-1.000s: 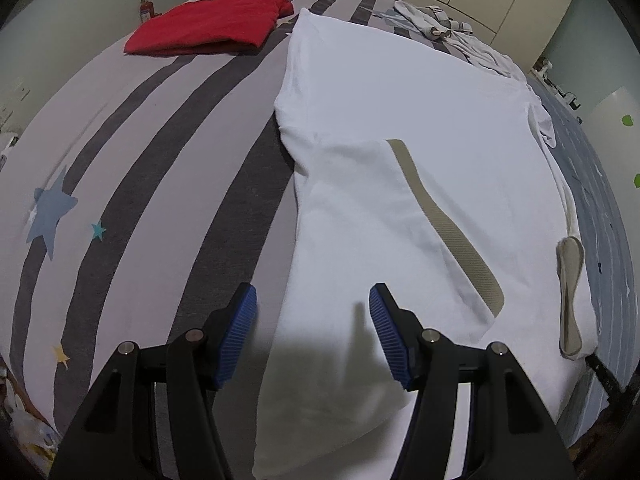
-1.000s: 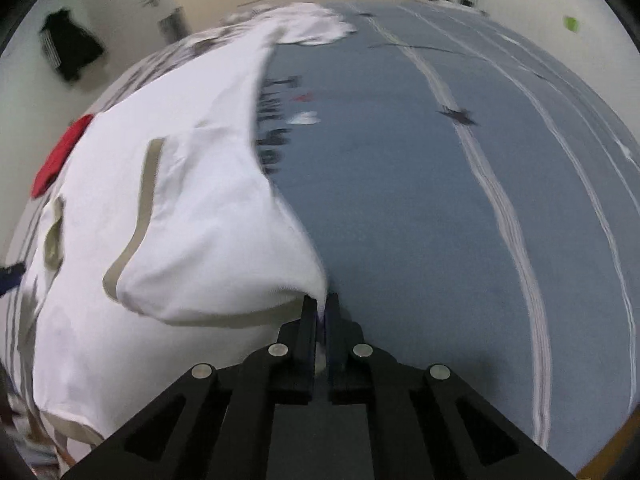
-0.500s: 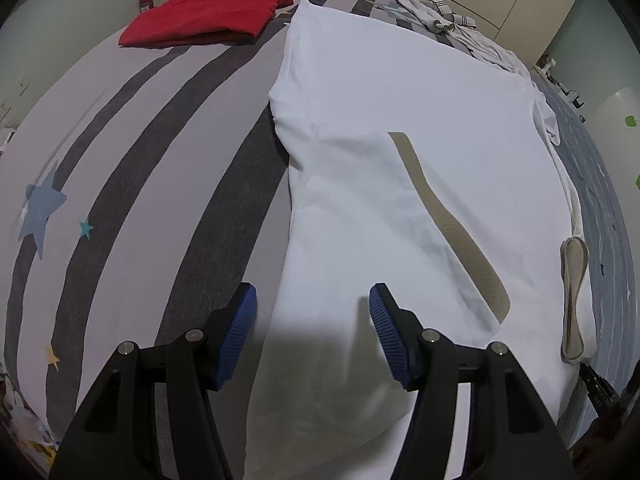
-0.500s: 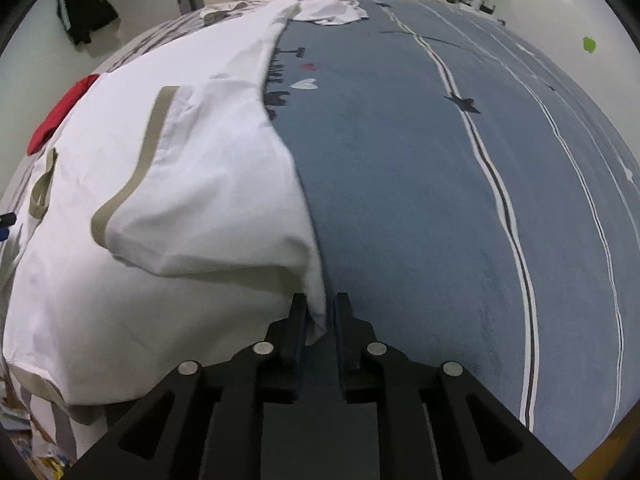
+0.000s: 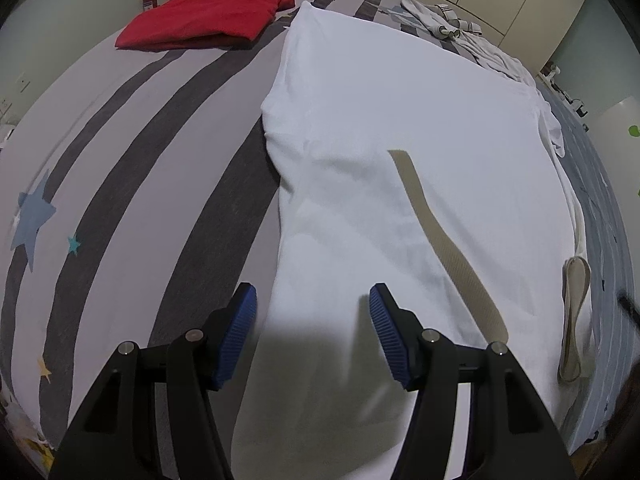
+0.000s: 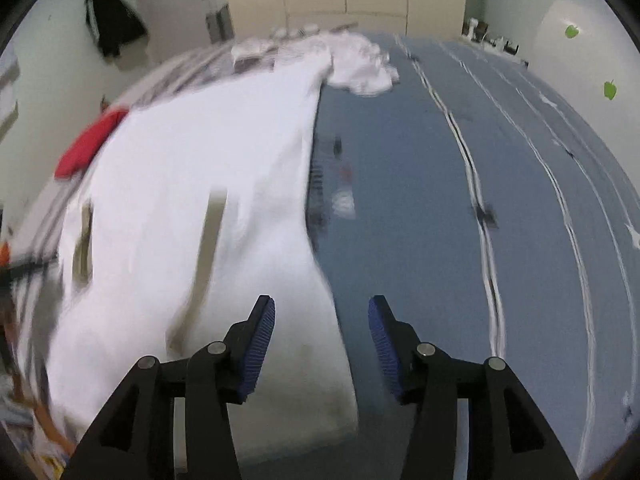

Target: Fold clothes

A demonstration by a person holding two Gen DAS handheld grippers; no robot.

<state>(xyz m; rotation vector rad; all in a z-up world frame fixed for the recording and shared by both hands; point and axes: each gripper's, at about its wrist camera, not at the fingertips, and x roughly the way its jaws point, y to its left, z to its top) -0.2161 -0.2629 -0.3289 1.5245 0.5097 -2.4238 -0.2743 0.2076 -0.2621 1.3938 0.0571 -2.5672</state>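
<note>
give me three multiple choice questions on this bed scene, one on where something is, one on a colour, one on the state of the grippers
1. Where does the folded red garment lie in the left wrist view?
A. on the grey striped bedsheet, left of the white t-shirt's far end
B. on top of the white t-shirt
C. between the left gripper's fingers

2. What colour is the narrow band running across the white t-shirt?
A. red
B. beige
C. blue

3. How do the two grippers stand?
A. both shut on cloth
B. left open, right shut
C. both open, holding nothing

Answers:
1. A, the folded red garment rests on the grey striped bedsheet, beside the white t-shirt.
2. B, the narrow band is beige against the white cloth.
3. C, the left gripper and the right gripper both show wide jaws with nothing between them.
</note>
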